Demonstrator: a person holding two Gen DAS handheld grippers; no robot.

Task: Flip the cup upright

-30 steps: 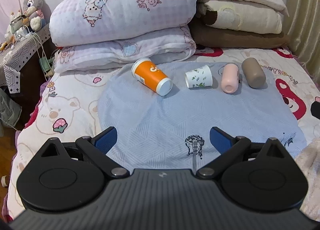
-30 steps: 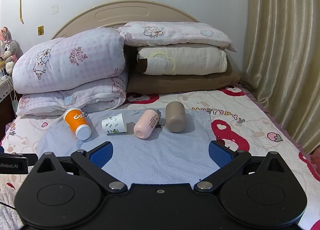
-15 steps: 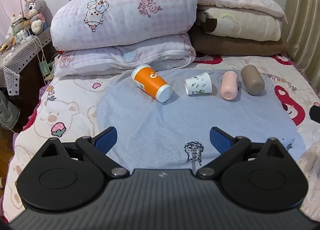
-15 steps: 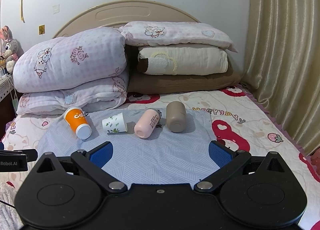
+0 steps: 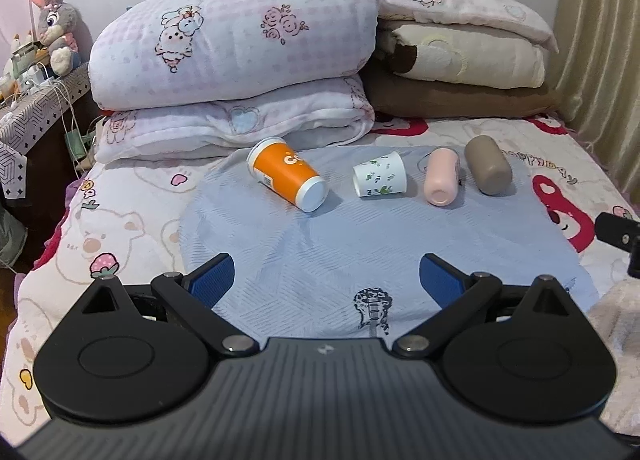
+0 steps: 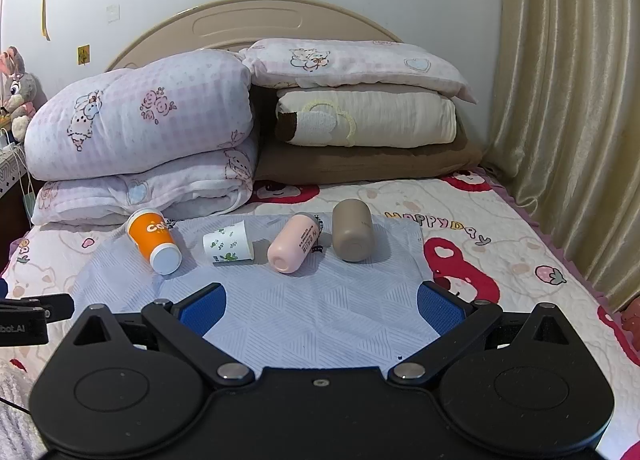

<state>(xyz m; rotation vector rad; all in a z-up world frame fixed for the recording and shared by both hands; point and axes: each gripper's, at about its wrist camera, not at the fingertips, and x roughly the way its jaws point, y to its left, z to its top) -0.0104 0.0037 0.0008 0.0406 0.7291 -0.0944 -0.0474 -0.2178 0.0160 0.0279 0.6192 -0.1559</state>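
A: What lies around the blue cloth (image 5: 360,244) on the bed?

B: Behind it, a stack of folded pink quilts (image 5: 236,71), with cream and brown pillows (image 5: 464,71) beside them. A plush rabbit (image 5: 56,31) sits far off to the quilts' left, and a curtain (image 6: 568,99) hangs on the pillows' side. Nothing stands between the claws and the cups.

A: And on the cloth itself?

B: Four cups in a row along its far edge, all on their sides. The orange paper cup (image 5: 286,177) is nearest the quilts, its long axis slanted, white base toward the cameras and mouth toward the quilts. Next along is the small white leaf-print cup (image 5: 380,179), lying crosswise, mouth away from the orange one. Then the pink cup (image 5: 440,175) and the taupe cup (image 5: 488,169), each lying roughly lengthwise, closed end toward the cameras.

A: The claws?

B: The left claw (image 5: 326,280) hovers over the cloth's near edge, jaws spread wide, holding nothing. The right claw (image 6: 322,306) is likewise spread and empty, well apart from every cup.
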